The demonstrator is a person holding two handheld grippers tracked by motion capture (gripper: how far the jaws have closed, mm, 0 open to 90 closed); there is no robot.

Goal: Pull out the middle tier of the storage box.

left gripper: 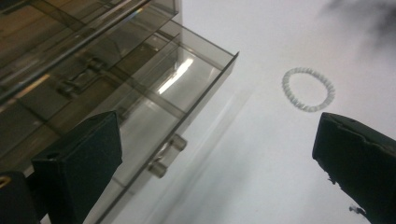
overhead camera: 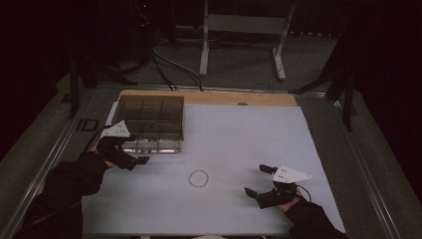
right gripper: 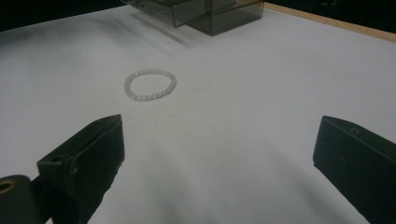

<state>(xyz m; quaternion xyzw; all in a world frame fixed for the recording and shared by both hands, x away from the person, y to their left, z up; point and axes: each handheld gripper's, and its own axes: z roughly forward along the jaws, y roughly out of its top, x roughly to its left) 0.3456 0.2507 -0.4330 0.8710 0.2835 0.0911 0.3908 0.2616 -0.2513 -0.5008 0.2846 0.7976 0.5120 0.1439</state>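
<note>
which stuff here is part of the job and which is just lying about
In the job:
- bead bracelet lying flat on the white table cover
- smoky clear drawer box, its drawer pulled out
- left claw, open beside the drawer
- right claw, open

Lying about:
- cables on the floor
- metal stand behind the table

A table (overhead camera: 259,102) with a wooden far edge carried a white sheet (overhead camera: 249,149) over most of its top. On the sheet's far left corner stood a smoky clear box (overhead camera: 149,119) with compartments, one drawer (left gripper: 187,88) pulled out. A white bead bracelet (overhead camera: 198,178) lay flat on the sheet, well apart from the box.
</note>
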